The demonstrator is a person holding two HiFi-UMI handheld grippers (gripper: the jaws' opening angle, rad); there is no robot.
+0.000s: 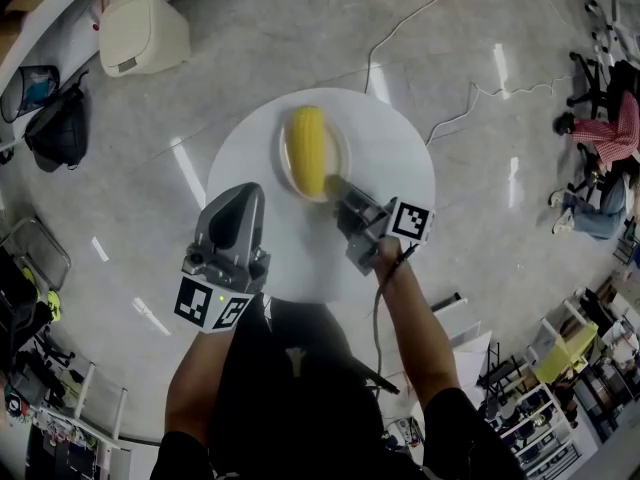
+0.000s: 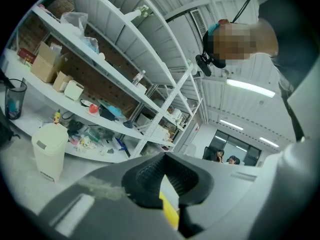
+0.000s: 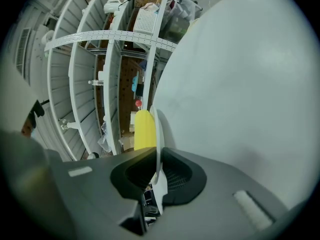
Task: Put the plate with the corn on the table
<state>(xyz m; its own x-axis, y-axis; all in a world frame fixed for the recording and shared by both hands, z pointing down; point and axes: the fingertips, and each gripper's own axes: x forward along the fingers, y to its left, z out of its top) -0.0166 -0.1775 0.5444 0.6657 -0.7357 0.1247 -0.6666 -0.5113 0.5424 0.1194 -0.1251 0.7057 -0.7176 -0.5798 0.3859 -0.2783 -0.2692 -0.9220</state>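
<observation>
A white plate (image 1: 338, 138) with a yellow corn cob (image 1: 309, 150) on it sits over the far middle of the round white table (image 1: 395, 158). My right gripper (image 1: 333, 185) is shut on the plate's near rim. In the right gripper view the plate (image 3: 158, 134) shows edge-on between the pads, the corn (image 3: 144, 129) to its left and the table (image 3: 240, 84) to its right. Whether the plate rests on the table I cannot tell. My left gripper (image 1: 243, 196) hovers at the table's near left edge, shut and holding nothing. Its own view (image 2: 167, 184) looks up at shelves.
On the floor beyond the table are a beige bin (image 1: 143, 30), a black bag (image 1: 60, 128) and a white cable (image 1: 440, 13). People sit at the right (image 1: 600, 138). White shelves (image 2: 100, 69) with clutter line the wall.
</observation>
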